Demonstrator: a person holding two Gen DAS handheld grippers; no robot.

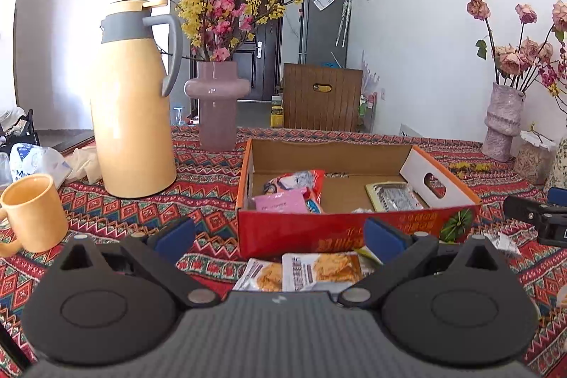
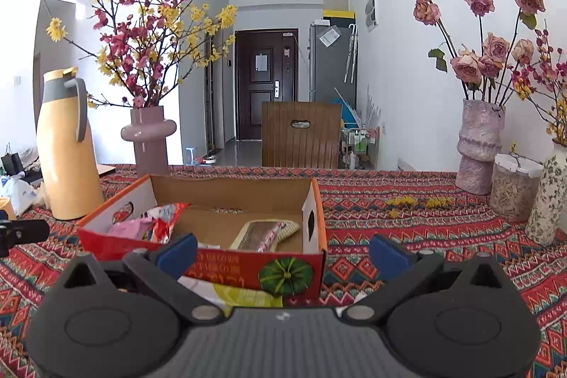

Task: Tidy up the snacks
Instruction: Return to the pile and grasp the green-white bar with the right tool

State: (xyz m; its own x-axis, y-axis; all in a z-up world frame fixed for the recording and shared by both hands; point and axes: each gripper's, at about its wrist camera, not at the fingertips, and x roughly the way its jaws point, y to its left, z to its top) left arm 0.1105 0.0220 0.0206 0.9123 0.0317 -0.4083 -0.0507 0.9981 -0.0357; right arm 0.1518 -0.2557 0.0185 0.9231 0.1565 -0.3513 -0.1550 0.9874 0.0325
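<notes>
A red cardboard box [image 1: 340, 229] stands open on the patterned tablecloth, also in the right wrist view [image 2: 226, 268]. Inside lie a red-and-pink snack bag [image 1: 294, 190] on the left and a silver-and-yellow packet [image 1: 393, 197] on the right. Two white cracker packets [image 1: 308, 271] lie on the cloth in front of the box, below my left gripper [image 1: 280, 236], which is open and empty. My right gripper [image 2: 281, 252] is open and empty over the box's front right corner, with a yellow-and-white packet [image 2: 234, 293] beneath it.
A yellow thermos jug [image 1: 131, 101] and a yellow mug [image 1: 33, 211] stand left of the box. A mauve vase of blossoms [image 1: 216, 105] is behind it. Vases [image 2: 478, 144] and a jar [image 2: 514, 186] stand at the right. A small wrapper [image 1: 503, 241] lies right of the box.
</notes>
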